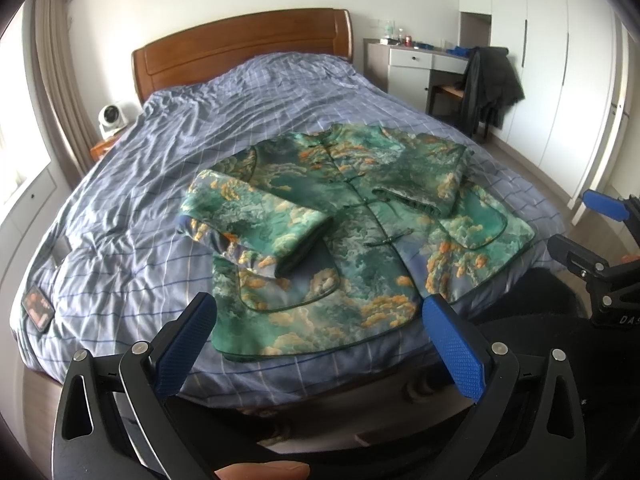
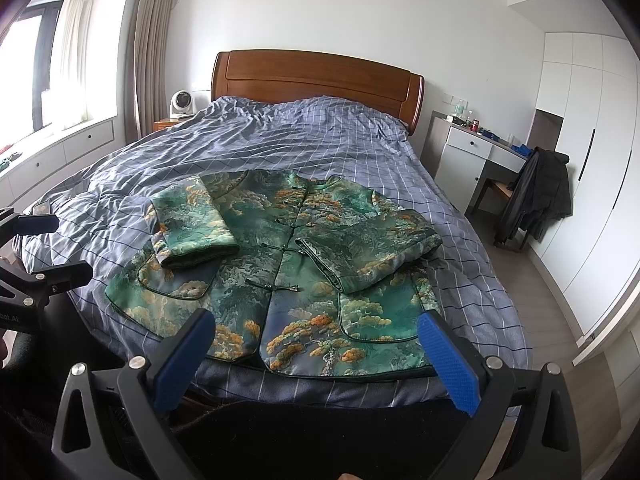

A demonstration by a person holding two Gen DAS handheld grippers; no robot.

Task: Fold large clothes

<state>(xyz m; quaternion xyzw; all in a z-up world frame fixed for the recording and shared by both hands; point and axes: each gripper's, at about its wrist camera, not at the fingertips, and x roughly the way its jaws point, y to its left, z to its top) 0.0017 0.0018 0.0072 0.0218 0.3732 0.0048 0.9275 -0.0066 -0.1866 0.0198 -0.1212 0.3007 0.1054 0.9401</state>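
Jacket (image 1: 352,232), green brocade with orange and white cloud-and-pine print, is lying face up on the bed (image 1: 160,184), at the foot end, its hem reaching toward the bed's edge. Front closure is running up the middle of the jacket, fastened with knotted frog buttons. Both sleeves are lying folded inward across the jacket's chest, one cuff resting on each front panel, above a curved patch pocket. Quilt (image 2: 320,140), blue-grey with a thin check, is covering the bed and is lying rumpled beyond the jacket, toward the wooden headboard (image 2: 316,76).

Left tongs (image 1: 320,316) are hanging spread wide above the jacket's hem, blue pads apart, gripping nothing. Right tongs (image 2: 316,332) are likewise standing spread over the jacket's hem, empty, clear of the cloth.

Small white fan (image 2: 181,105) is sitting on a nightstand beside the headboard. White desk (image 2: 480,148) is standing on the headboard's other side, with a dark garment (image 2: 536,196) draped over a chair next to it.
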